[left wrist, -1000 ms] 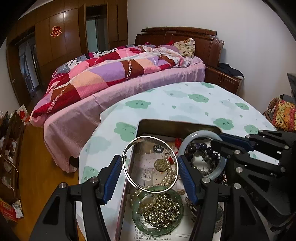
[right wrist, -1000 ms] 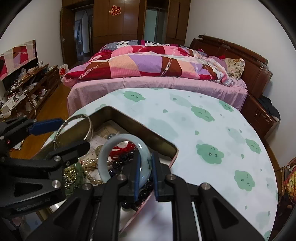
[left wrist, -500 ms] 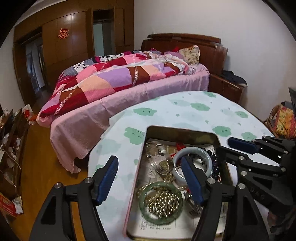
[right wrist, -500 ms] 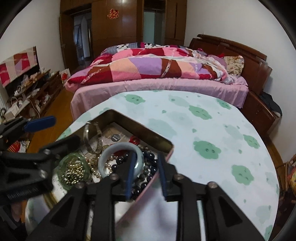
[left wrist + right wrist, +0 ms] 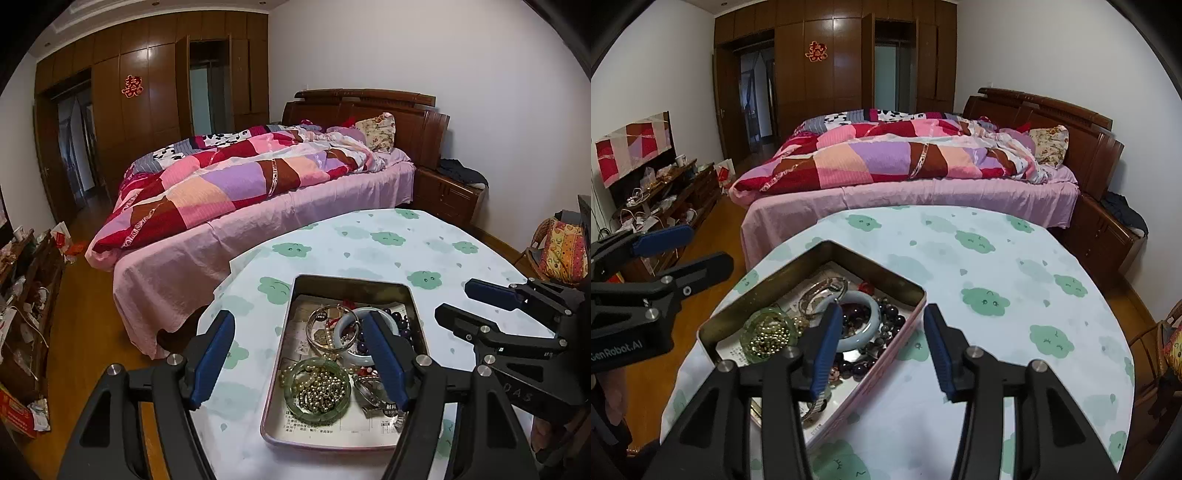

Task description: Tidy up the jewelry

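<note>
1. The left gripper [image 5: 301, 363] is hovering above the near-left part of the tin tray [image 5: 416, 314], its blue pads spread wide and gripping nothing. Last two readings differ by little, so its jaws are standing released.
2. The right gripper [image 5: 882, 341] is hovering over the tray's [image 5: 916, 291] right-hand rim, its jaws opening, with only the rim and tablecloth showing between them; nothing is being pinched.
3. The tray is sitting on a round table [image 5: 388, 240] covered in a white cloth with green cloud prints, below and ahead of both tools.
4. The pale jade bangle [image 5: 866, 325] is lying inside the tray, just ahead of the right gripper's left finger and touching dark beads [image 5: 890, 314] that are spreading along the tray's right wall.
5. The thin silver bangle [image 5: 325, 328] is lying in the tray between the left gripper's pads as seen from its camera, leaning against the pale bangle [image 5: 345, 325].
6. The green bangle [image 5: 319, 387] is resting nearer the left tool, with a heap of gold-coloured beads [image 5: 323, 386] piled inside its ring.
7. A wristwatch [image 5: 373, 391] is lying just beside the left gripper's right finger, partly hidden by it.
8. A bed [image 5: 923, 162] with a patchwork quilt is standing well beyond the table.
</note>
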Demonstrator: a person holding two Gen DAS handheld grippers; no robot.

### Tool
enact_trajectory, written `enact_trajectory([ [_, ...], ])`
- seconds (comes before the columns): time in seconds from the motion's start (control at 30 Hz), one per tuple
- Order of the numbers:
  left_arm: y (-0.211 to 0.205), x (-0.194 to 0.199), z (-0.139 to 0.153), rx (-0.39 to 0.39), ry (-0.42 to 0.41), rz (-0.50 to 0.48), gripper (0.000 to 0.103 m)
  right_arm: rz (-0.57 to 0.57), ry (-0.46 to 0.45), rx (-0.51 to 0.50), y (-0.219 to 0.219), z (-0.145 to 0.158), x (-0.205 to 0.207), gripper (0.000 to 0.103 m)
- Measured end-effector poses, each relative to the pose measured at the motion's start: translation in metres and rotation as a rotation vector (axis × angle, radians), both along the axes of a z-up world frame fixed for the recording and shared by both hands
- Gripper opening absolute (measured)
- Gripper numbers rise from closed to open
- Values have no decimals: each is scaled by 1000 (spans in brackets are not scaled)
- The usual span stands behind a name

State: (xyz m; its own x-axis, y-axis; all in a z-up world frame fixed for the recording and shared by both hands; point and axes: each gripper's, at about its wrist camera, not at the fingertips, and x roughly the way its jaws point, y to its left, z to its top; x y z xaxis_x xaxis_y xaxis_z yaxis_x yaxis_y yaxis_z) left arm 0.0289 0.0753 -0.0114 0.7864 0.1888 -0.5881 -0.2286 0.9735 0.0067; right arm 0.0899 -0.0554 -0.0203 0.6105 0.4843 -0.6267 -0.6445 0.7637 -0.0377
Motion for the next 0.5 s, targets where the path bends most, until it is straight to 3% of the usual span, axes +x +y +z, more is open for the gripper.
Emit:
enact_trajectory([
  [0.5, 2, -1, 0, 6, 10, 12, 72, 7, -12, 10, -1, 3, -4, 51],
])
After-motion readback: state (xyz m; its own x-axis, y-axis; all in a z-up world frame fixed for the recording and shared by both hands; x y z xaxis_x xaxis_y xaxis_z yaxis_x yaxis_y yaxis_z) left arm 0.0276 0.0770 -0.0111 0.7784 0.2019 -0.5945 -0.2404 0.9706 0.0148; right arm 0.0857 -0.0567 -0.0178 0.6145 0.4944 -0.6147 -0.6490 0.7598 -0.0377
